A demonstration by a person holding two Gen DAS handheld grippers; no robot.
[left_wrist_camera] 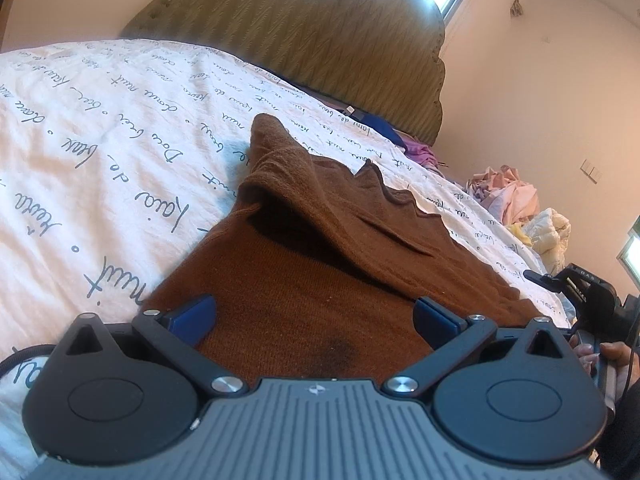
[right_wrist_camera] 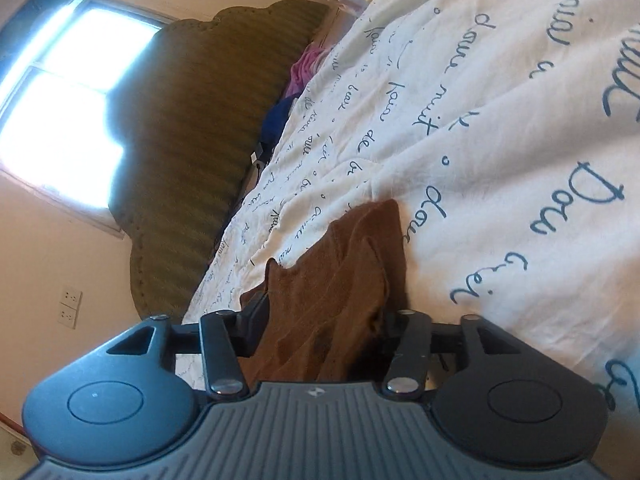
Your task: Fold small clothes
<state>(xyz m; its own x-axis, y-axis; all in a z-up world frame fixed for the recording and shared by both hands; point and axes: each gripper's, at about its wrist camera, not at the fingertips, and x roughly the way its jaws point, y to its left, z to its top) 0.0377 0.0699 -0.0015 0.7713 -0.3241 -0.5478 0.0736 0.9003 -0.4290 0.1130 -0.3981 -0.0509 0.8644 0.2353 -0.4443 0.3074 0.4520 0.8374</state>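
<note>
A small brown knit garment point(left_wrist_camera: 320, 248) lies on the white bedcover point(left_wrist_camera: 100, 140) with blue script. One part of it is folded up over the rest in a raised ridge. My left gripper point(left_wrist_camera: 314, 314) is open, its blue pads spread wide just above the near part of the garment. In the right wrist view the same brown garment point(right_wrist_camera: 332, 288) bunches up between the fingers of my right gripper point(right_wrist_camera: 320, 320), which is partly closed around it. The right gripper also shows at the right edge of the left wrist view point(left_wrist_camera: 580, 292).
An olive padded headboard point(left_wrist_camera: 320, 32) stands at the far end of the bed. A heap of pink and cream clothes point(left_wrist_camera: 516, 208) lies at the bed's far right side. Purple and blue cloth point(left_wrist_camera: 412, 144) sits by the headboard. A bright window point(right_wrist_camera: 60, 92) is behind.
</note>
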